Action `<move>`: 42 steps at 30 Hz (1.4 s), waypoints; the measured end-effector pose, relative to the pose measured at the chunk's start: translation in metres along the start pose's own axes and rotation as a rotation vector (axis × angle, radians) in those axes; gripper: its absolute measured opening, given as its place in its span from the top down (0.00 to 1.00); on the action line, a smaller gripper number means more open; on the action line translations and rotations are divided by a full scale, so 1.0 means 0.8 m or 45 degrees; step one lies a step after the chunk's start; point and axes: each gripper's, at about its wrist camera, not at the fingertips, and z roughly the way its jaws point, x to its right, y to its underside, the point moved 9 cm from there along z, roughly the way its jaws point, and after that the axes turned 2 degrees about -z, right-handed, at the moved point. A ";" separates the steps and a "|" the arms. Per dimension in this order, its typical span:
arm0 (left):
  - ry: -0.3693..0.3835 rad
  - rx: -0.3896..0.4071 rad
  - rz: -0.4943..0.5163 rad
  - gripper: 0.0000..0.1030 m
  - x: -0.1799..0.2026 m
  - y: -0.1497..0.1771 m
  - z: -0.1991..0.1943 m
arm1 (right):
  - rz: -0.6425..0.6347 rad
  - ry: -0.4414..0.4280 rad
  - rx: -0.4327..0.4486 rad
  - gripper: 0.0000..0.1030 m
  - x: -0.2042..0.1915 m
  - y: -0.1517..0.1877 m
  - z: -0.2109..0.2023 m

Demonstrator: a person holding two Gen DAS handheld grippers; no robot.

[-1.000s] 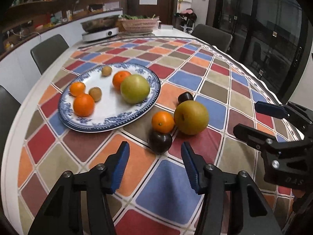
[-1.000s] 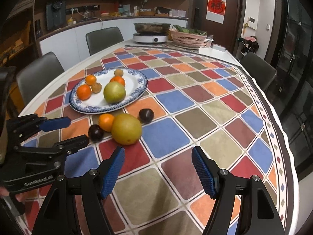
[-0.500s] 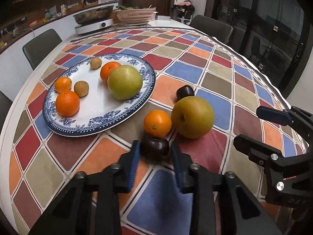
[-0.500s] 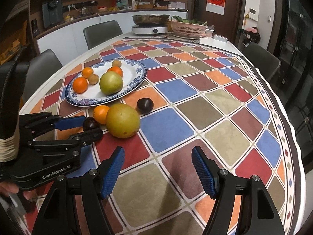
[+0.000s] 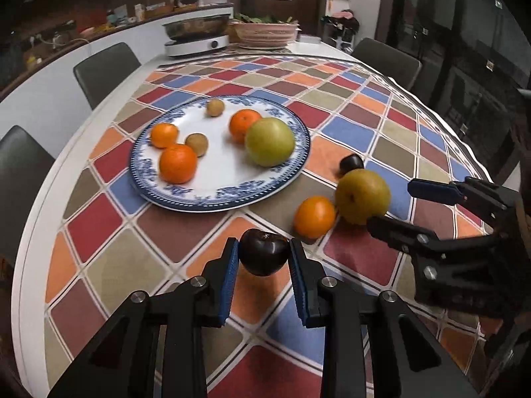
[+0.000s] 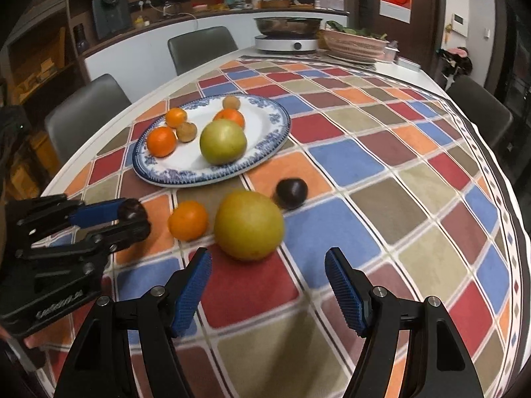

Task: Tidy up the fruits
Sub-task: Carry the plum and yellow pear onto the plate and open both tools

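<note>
My left gripper is shut on a dark plum, held just above the checkered cloth; the right wrist view shows the same plum in the left gripper. A blue-and-white plate carries three oranges, two small brown fruits and a green apple. Loose on the cloth lie an orange, a big yellow pear and a second dark plum. My right gripper stands open just short of the pear, nothing between its pads. It also shows at the right of the left wrist view.
The checkered tablecloth covers a long table. An induction cooker with a steel pot and a pink basket of greens stand at the far end. Grey chairs line both sides; the table edge runs close on the right.
My left gripper closed on the near dark plum and lifted it off the cloth, leftward away from the orange. My right gripper moved in closer to the pear, still open.
</note>
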 end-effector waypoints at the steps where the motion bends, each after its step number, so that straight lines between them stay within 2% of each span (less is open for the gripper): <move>1: 0.001 0.005 -0.011 0.71 -0.002 -0.001 -0.002 | 0.000 -0.005 0.001 0.31 -0.001 -0.004 0.001; 13: 0.001 0.035 -0.025 0.71 -0.009 -0.008 -0.013 | -0.094 -0.030 -0.066 0.32 -0.011 -0.019 0.034; 15: -0.001 0.035 -0.021 0.71 -0.008 -0.008 -0.013 | -0.089 -0.029 -0.070 0.39 -0.009 -0.018 0.036; 18: 0.006 0.033 -0.024 0.71 -0.007 -0.008 -0.013 | -0.066 -0.087 -0.085 0.51 -0.013 -0.015 0.038; 23: -0.005 0.043 -0.035 0.71 -0.011 -0.010 -0.018 | -0.040 -0.078 -0.073 0.51 -0.013 -0.014 0.035; 32: 0.006 0.070 -0.065 0.71 -0.015 -0.017 -0.037 | -0.023 -0.081 -0.003 0.51 -0.021 -0.027 0.006; 36: 0.045 0.081 -0.101 0.71 -0.019 -0.025 -0.052 | -0.040 -0.084 0.049 0.51 -0.030 -0.043 -0.016; 42: 0.014 0.157 -0.048 0.71 -0.028 -0.055 -0.080 | -0.051 -0.102 0.115 0.51 -0.043 -0.070 -0.042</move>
